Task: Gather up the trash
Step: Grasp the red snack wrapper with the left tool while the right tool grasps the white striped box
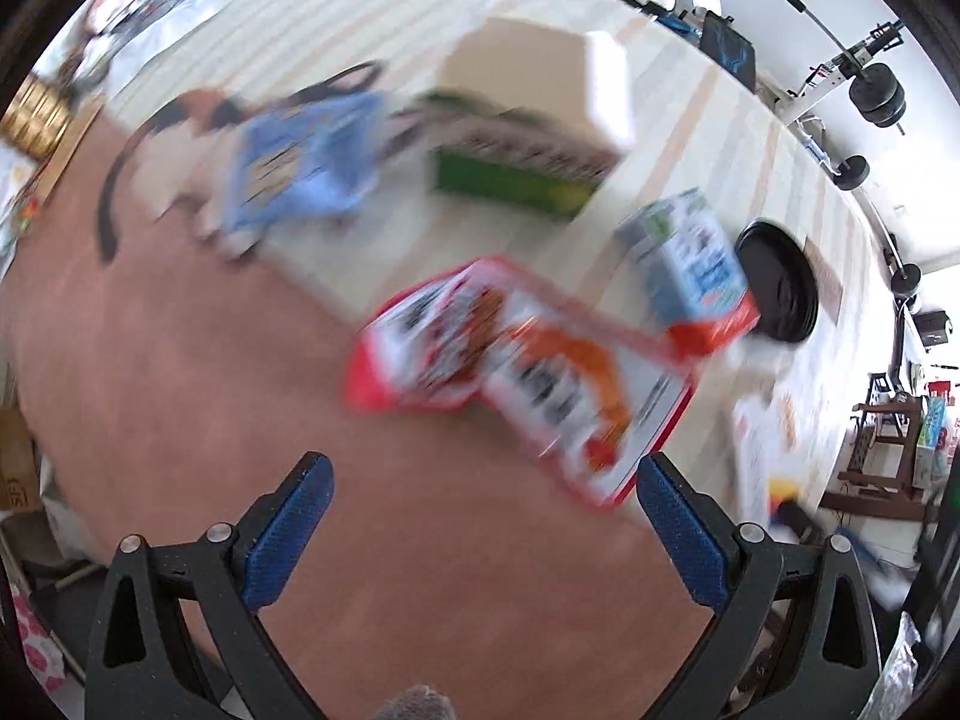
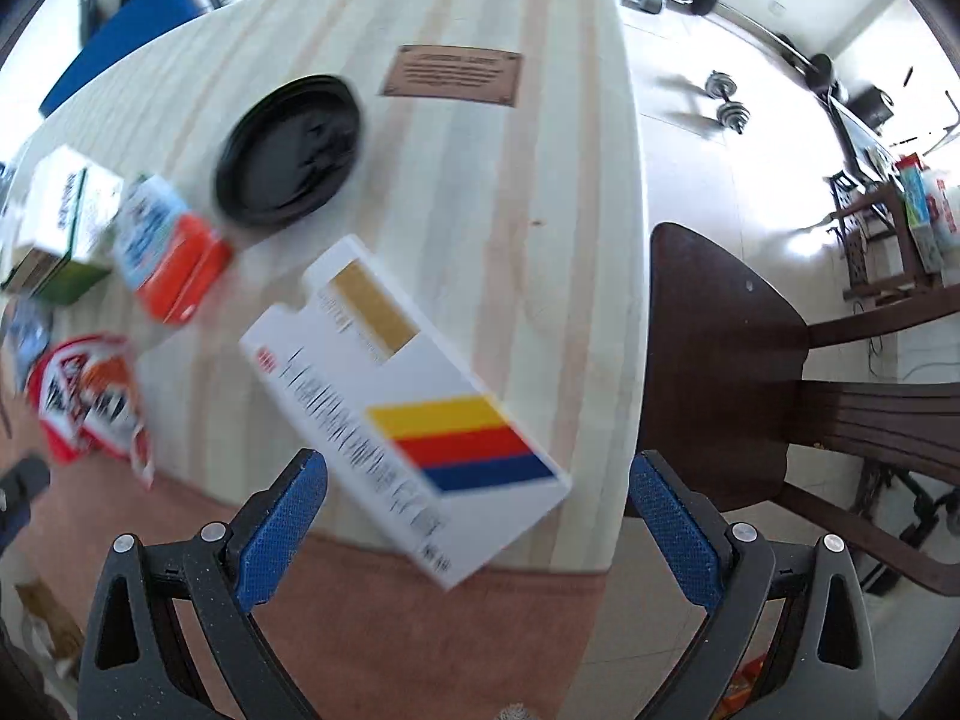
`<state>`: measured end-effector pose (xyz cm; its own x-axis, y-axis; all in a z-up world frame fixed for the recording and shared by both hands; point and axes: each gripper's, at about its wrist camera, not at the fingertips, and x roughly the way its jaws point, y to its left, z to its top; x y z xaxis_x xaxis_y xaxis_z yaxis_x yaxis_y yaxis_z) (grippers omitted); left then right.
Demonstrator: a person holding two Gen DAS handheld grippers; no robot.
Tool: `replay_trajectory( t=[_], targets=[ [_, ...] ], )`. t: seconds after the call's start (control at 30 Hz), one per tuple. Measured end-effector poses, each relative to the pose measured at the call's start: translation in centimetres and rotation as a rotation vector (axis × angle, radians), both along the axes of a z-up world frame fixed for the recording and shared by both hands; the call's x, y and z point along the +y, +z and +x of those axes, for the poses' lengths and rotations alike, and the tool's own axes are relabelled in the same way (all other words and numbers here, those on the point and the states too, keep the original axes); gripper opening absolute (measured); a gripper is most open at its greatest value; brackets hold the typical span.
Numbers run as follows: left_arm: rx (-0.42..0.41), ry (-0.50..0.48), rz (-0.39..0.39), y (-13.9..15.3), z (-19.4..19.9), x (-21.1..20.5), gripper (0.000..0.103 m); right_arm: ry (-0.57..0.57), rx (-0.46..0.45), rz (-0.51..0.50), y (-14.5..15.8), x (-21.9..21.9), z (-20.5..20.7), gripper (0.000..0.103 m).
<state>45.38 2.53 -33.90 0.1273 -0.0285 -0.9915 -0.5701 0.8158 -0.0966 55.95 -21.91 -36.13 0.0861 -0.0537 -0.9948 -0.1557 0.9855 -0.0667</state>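
Note:
Both views are motion-blurred. In the left wrist view my left gripper (image 1: pixel 480 480) is open and empty, just short of a red and white snack wrapper (image 1: pixel 516 366) on the table. Beyond lie a blue and orange carton (image 1: pixel 690 264), a green box (image 1: pixel 516 174) and a blue packet (image 1: pixel 300 162). In the right wrist view my right gripper (image 2: pixel 477 474) is open, with a white box with yellow, red and blue stripes (image 2: pixel 408 402) lying between and just beyond its fingers. The red wrapper (image 2: pixel 90 396) and the carton (image 2: pixel 168 252) show at the left.
A black round lid (image 2: pixel 288 150) and a brown plaque (image 2: pixel 453 75) lie on the striped table (image 2: pixel 540 210). A tan cardboard box (image 1: pixel 528 66) stands at the back. A dark wooden chair (image 2: pixel 750 360) stands at the table's right edge. A reddish mat (image 1: pixel 240 420) covers the near side.

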Motion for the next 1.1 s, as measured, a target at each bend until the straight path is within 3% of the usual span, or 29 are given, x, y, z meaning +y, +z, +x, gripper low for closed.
replay_trajectory(
  t=[0.13, 0.23, 0.33, 0.47, 0.67, 0.87, 0.97, 1.1],
  targets=[
    [0.010, 0.040, 0.024, -1.5, 4.1, -0.1, 0.103, -0.023, 0.007, 0.007, -1.4, -0.1, 1.3, 0.102],
    [0.041, 0.115, 0.037, -3.0, 5.1, 0.7, 0.103, -0.031, 0.004, 0.004, -2.4, 0.0, 2.4, 0.102],
    [0.088, 0.116, 0.096, -4.1, 5.3, 0.9, 0.103, -0.037, 0.007, 0.004, -3.3, -0.1, 2.8, 0.102],
    [0.163, 0.020, 0.183, -5.4, 3.2, 0.4, 0.103, -0.028, 0.019, 0.016, -3.8, 0.1, 2.7, 0.102],
    [0.218, -0.074, 0.221, -5.2, -2.6, 1.2, 0.103, 0.054, 0.047, 0.059, -3.8, 1.4, 2.0, 0.102],
    [0.129, 0.060, 0.090, -3.3, -4.7, 4.3, 0.103, 0.129, 0.115, 0.060, -5.3, 3.1, 1.7, 0.103],
    [0.095, 0.115, -0.018, -3.9, -2.7, 5.2, 0.103, 0.149, 0.102, 0.012, -5.5, 3.8, 1.1, 0.102],
    [0.099, 0.118, -0.080, -5.6, 1.4, 5.0, 0.102, 0.148, 0.082, 0.003, -5.4, 4.6, 0.3, 0.096]
  ],
)
